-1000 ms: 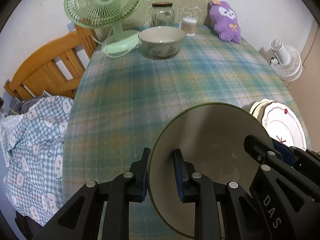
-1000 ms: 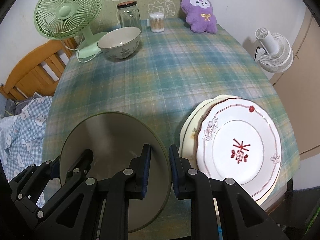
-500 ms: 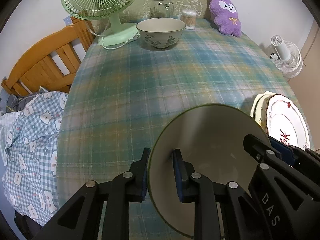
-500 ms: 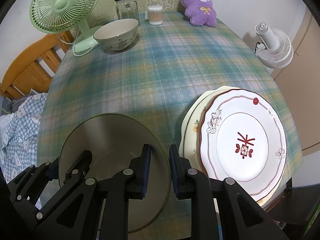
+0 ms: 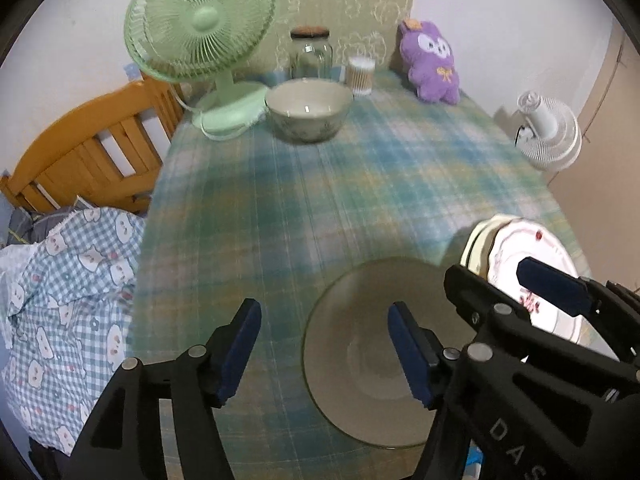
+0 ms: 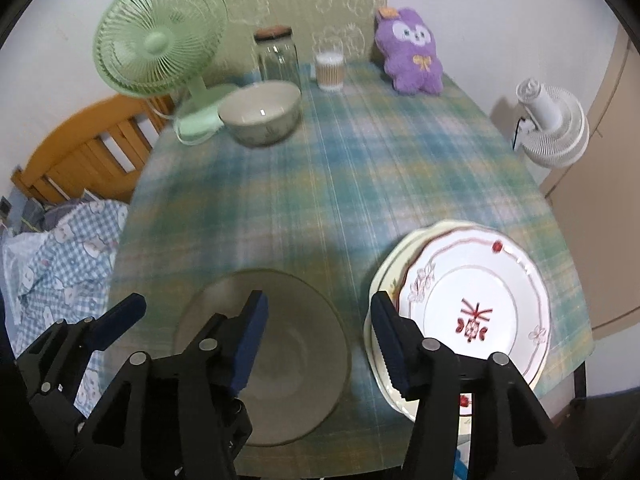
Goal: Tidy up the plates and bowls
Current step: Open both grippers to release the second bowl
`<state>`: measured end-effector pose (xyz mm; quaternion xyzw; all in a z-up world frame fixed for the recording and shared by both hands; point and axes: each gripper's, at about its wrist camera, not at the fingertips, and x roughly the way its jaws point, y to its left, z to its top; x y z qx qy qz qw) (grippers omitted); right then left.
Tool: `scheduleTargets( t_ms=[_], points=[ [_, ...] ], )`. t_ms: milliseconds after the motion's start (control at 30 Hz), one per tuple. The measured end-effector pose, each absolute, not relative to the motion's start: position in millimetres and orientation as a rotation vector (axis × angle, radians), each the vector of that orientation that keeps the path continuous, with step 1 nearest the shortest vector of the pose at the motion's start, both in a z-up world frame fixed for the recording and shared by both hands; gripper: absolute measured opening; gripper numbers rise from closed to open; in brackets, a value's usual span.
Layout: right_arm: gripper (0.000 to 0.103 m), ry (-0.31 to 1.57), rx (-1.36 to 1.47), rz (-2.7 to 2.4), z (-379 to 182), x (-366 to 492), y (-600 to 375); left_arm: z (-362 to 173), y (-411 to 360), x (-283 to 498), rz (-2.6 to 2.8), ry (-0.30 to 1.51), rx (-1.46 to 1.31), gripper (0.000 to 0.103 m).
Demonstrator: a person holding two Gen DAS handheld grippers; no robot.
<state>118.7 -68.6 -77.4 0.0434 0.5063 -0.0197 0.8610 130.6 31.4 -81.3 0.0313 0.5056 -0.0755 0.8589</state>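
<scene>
A beige bowl with a green rim (image 5: pixel 360 344) (image 6: pixel 296 344) sits on the plaid tablecloth near the front edge. My left gripper (image 5: pixel 324 340) is open over its left rim, holding nothing. My right gripper (image 6: pixel 318 334) is open above the bowl's right rim, beside a stack of plates (image 6: pixel 476 312) (image 5: pixel 516 248) topped by a white plate with a red motif. A second beige patterned bowl (image 5: pixel 308 110) (image 6: pixel 260 114) stands at the far side.
A green desk fan (image 5: pixel 204 40), a glass jar (image 5: pixel 311 54), a cotton swab holder (image 5: pixel 360 76) and a purple plush toy (image 5: pixel 430 62) line the table's far edge. A wooden chair (image 5: pixel 92 152) and checked cloth (image 5: pixel 60 292) are left; a white fan (image 5: pixel 548 136) stands right.
Both grippers have opened and let go of the beige bowl, which now rests flat on the table. Both cameras lifted and tilted; the frames are motion-blurred.
</scene>
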Motion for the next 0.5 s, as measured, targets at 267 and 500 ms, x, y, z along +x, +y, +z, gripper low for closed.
scheduleTargets(
  t_ms=[267, 500],
  points=[
    [0.070, 0.977, 0.082, -0.050, -31, 123, -71, -42, 36, 137, -0.099, 0.978, 0.055, 0.087],
    [0.073, 0.916, 0.055, -0.037, -8, 136, -76, -21, 34, 152, -0.114, 0.932, 0.039, 0.087]
  ],
)
